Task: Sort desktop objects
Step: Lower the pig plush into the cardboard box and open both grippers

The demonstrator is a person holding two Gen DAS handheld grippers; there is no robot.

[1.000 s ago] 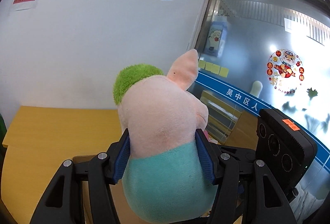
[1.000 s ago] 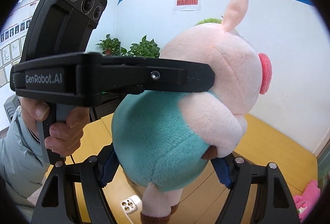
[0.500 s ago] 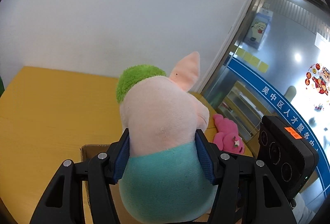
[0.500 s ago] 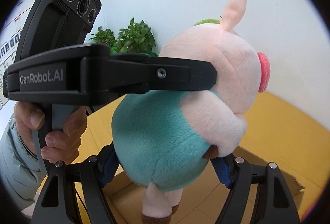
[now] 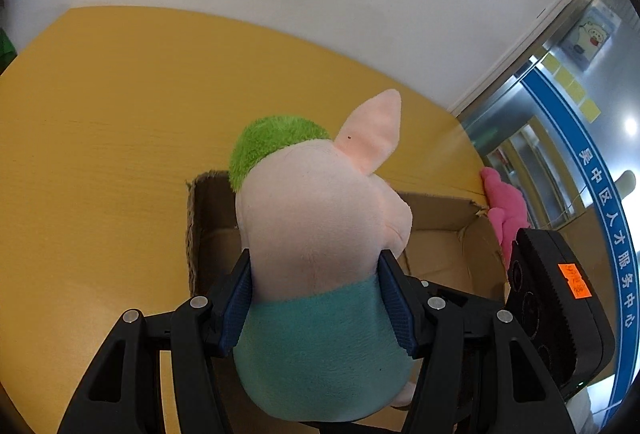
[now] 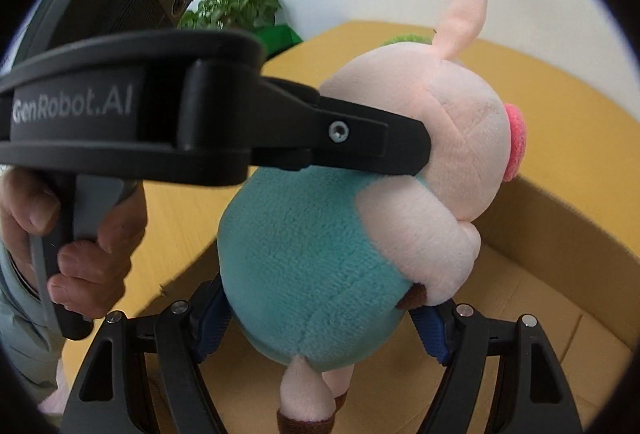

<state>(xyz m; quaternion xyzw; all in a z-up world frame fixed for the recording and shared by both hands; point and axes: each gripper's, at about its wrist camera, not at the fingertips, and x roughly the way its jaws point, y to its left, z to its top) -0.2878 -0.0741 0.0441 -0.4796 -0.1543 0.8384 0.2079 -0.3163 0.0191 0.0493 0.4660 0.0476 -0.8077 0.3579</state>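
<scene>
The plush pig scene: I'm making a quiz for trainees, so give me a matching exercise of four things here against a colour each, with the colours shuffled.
Things:
1. Tuft on top of the plush pig
2. Body of the plush pig
3. Small toy beside the cardboard box
4. Table

Colours:
A. Yellow
B. Bright pink
C. Green
D. Teal

Pairs: 1-C, 2-D, 3-B, 4-A
</scene>
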